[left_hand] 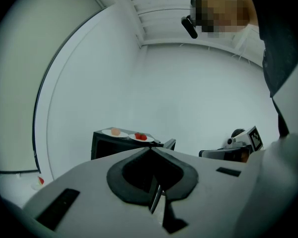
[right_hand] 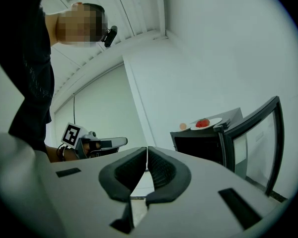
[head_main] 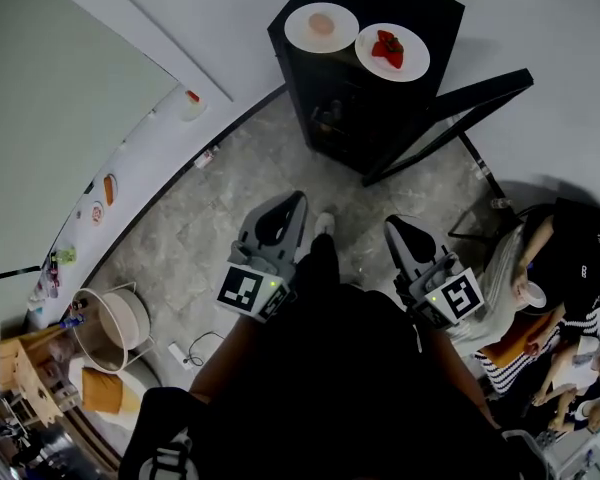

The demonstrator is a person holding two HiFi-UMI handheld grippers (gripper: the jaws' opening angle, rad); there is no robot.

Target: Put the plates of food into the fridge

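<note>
A black mini fridge (head_main: 365,108) stands against the wall ahead, its glass door (head_main: 450,123) swung open to the right. Two white plates rest on its top: one with a pale pink food (head_main: 321,26), one with red food (head_main: 392,51). My left gripper (head_main: 298,200) and right gripper (head_main: 393,226) are held side by side over the floor, short of the fridge, both shut and empty. The left gripper view shows the shut left gripper (left_hand: 150,148) with the fridge (left_hand: 109,145) and plates (left_hand: 129,134) beyond. In the right gripper view the right gripper (right_hand: 147,147) is shut, with the red-food plate (right_hand: 204,123) and open door (right_hand: 253,143) ahead.
People sit at the right (head_main: 570,268), close to the open door. A black metal stand (head_main: 480,183) is beside the fridge. At the left stand a round white bin (head_main: 115,323), a wooden rack (head_main: 25,368) and a power strip with cable (head_main: 185,353).
</note>
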